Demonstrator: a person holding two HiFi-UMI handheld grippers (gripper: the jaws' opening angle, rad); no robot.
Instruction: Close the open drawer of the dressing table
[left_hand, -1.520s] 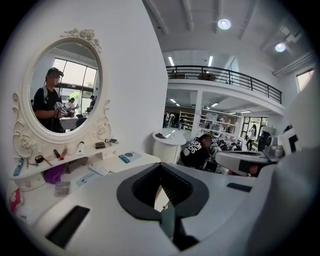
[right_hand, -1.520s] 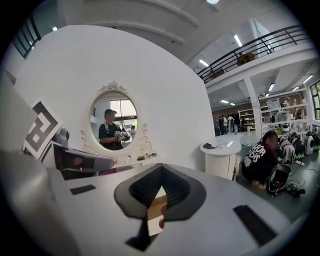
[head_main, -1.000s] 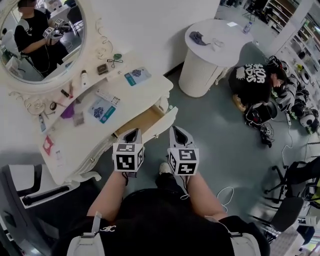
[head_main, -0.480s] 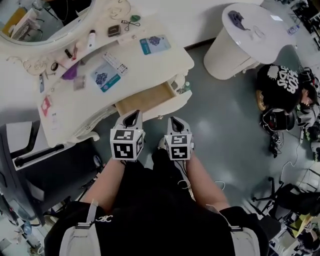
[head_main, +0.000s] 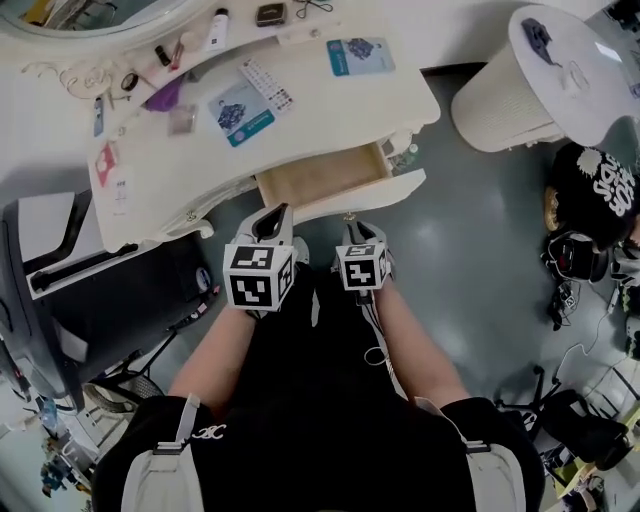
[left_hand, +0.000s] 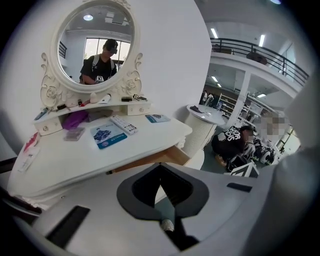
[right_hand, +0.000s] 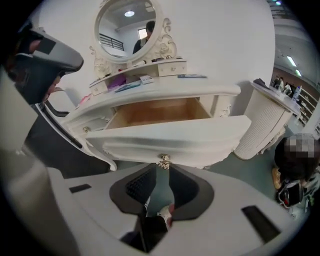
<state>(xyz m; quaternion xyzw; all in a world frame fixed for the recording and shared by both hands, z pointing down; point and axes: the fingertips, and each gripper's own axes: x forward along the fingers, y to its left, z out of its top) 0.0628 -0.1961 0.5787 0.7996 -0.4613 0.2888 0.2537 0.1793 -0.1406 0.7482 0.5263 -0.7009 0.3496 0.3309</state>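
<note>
The white dressing table (head_main: 330, 100) has its drawer (head_main: 322, 172) pulled out, and the wooden inside shows. In the right gripper view the white drawer front (right_hand: 165, 135) fills the middle, with its small metal knob (right_hand: 164, 161) on the lower edge. My right gripper (right_hand: 160, 171) sits just below the front. Its jaws are opening, the knob is at the mouth of the tips, and the pads do not press it. My left gripper (left_hand: 160, 168) is shut on nothing, a little left of the drawer and lower than the tabletop. The head view has both grippers, left (head_main: 272, 214) and right (head_main: 352, 224), side by side before the drawer front.
Cards, a remote (head_main: 266, 84) and cosmetics lie on the tabletop under an oval mirror (left_hand: 94, 46). A black chair (head_main: 70, 290) stands at the left. A round white side table (head_main: 560, 80) and a crouching person in black (head_main: 595, 190) are at the right, on grey floor.
Both grippers have come down and in towards the drawer front. The head view has tipped further down, so the mirror has slid out at the top.
</note>
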